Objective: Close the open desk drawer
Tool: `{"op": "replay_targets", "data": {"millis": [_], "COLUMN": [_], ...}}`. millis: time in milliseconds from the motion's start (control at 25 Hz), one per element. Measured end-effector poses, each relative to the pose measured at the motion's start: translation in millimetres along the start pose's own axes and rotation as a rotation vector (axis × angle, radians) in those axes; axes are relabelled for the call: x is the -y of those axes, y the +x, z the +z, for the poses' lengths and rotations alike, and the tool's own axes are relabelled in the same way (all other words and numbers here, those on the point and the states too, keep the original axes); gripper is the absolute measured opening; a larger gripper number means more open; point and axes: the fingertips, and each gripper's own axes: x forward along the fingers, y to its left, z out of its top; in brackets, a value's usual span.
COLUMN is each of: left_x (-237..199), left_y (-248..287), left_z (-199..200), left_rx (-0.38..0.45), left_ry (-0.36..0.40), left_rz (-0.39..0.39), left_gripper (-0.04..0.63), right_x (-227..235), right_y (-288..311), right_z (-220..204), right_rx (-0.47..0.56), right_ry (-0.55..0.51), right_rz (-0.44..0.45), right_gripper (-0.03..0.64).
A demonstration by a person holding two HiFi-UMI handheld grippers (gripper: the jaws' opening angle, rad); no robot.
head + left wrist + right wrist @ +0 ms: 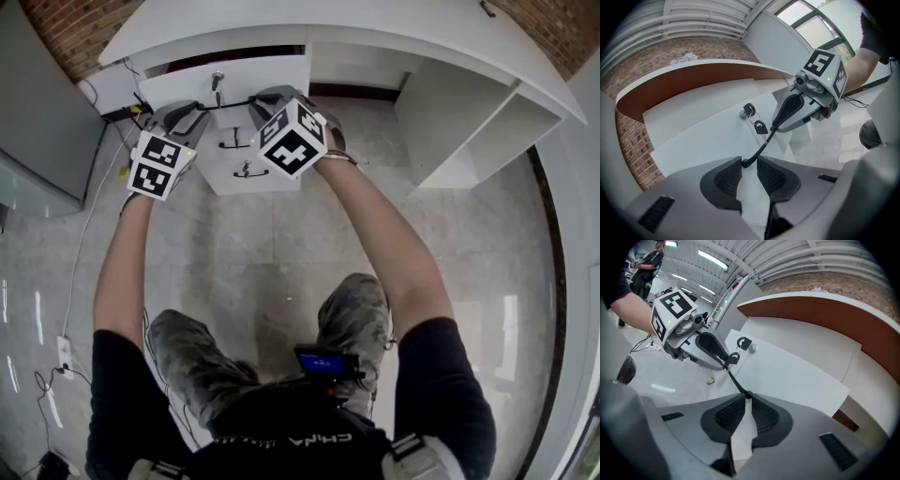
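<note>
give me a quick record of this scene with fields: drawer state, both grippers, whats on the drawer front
drawer: top drawer of the white desk, pulled out
lock: key in the drawer front, a second key hanging from it
left gripper: at the drawer front, jaws nearly together on one end of a black cord
right gripper: at the drawer front, jaws closed on the cord's other end
lower drawers: two below, each with a small dark handle
task state: drawer not yet closed
</note>
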Motion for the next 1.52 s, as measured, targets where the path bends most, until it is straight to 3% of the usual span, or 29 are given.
{"op": "replay_targets", "data": {"millis": [1000, 1160, 1360, 1520], "left_x": [-20.7, -20.1, -18.2, -10.5], "left_y": [33.7, 33.6, 26.9, 11.0], "left_z": [0.7, 0.0, 0.3, 8.0], "left_rx": [-0.069, -0.112, -0.169, -0.134], "left_ry": [-0.045, -0.062, -0.033, -0.047], "left_rz": [-0.001, -0.008, 0.015, 0.022], "left_gripper": [0.109, 0.109, 0.107, 0.103], "right_x": [29.2, 28.6, 23.6, 23.2], "right_y": [27.2, 26.4, 20.6, 3.1], "right_z": [-2.5, -2.5, -0.4, -3.2], "right_rx": [-0.061, -0.080, -0.142, -0.143], "right_ry": [0.036, 0.067, 0.013, 0.026], "right_rz": [0.005, 0.016, 0.019, 0.009], "right_gripper": [0.051, 0.051, 0.066, 0.067]}}
